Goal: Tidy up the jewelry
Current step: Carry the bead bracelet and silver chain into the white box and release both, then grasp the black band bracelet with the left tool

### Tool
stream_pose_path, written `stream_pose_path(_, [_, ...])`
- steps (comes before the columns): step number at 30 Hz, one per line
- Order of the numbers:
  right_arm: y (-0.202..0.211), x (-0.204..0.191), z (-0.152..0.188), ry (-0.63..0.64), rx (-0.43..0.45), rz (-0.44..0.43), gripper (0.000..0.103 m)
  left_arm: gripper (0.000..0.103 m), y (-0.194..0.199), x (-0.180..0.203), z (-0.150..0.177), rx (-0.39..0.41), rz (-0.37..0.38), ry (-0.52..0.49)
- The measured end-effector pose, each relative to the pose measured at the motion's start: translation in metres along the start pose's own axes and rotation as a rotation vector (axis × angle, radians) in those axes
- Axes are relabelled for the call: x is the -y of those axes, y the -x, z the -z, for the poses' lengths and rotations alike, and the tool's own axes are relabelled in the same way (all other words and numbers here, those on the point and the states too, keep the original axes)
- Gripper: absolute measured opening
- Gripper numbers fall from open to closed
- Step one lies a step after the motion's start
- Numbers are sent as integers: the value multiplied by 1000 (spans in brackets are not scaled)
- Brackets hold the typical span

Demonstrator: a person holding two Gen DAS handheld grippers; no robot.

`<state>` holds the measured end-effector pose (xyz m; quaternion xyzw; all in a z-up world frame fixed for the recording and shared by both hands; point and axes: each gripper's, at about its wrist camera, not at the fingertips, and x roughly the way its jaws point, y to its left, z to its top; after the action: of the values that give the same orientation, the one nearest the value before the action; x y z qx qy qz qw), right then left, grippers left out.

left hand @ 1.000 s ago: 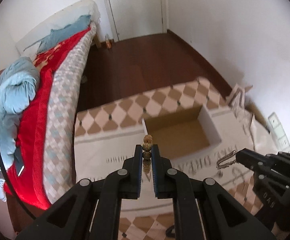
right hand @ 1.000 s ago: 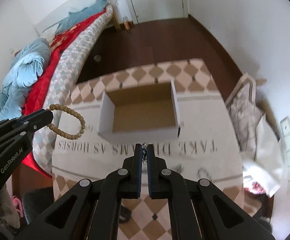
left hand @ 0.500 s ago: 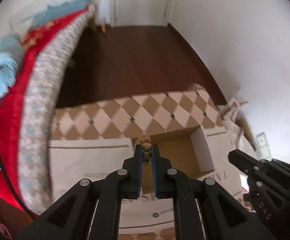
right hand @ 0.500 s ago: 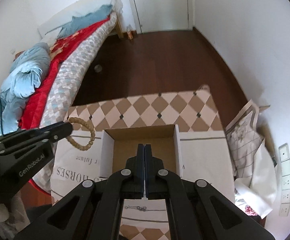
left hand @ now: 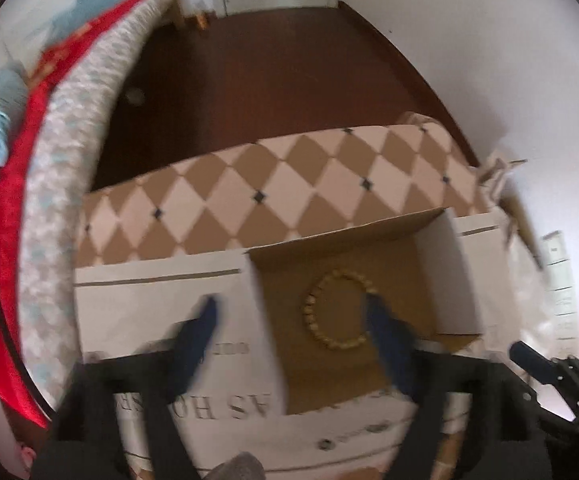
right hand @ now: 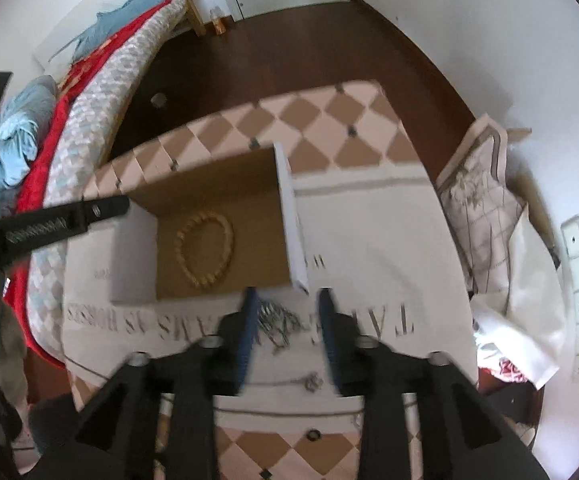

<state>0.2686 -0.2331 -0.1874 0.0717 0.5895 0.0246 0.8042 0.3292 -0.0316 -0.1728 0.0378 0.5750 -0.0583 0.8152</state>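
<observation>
A wooden bead bracelet lies flat on the bottom of an open cardboard box; it also shows in the right wrist view inside the box. My left gripper is wide open and empty above the box. My right gripper is open just in front of the box's near wall. A silver chain lies bunched on the cloth between its fingers. Another thin chain lies nearer to me.
The box stands on a table covered by a white printed cloth with a checked border. A bed with red and blue bedding is at the left. Paper bags lean by the right wall. Dark wood floor lies beyond.
My left gripper opened and the bead bracelet dropped into the box. My right gripper opened and the silver chain now lies on the cloth before the box.
</observation>
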Motion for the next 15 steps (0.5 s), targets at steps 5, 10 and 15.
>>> stream_pose_path(5, [-32,12,17,-35,-61,-6,40,85,7,-10,44,32,-108,16])
stream_pose_path(10, [-38,19,26,-23,-71,18,40,98,26,-26,101,49,-210,6])
stream_pose_path(15, [-12,33,50,-26,-60,38,40,97,16,-29,173,-74,-183,-13])
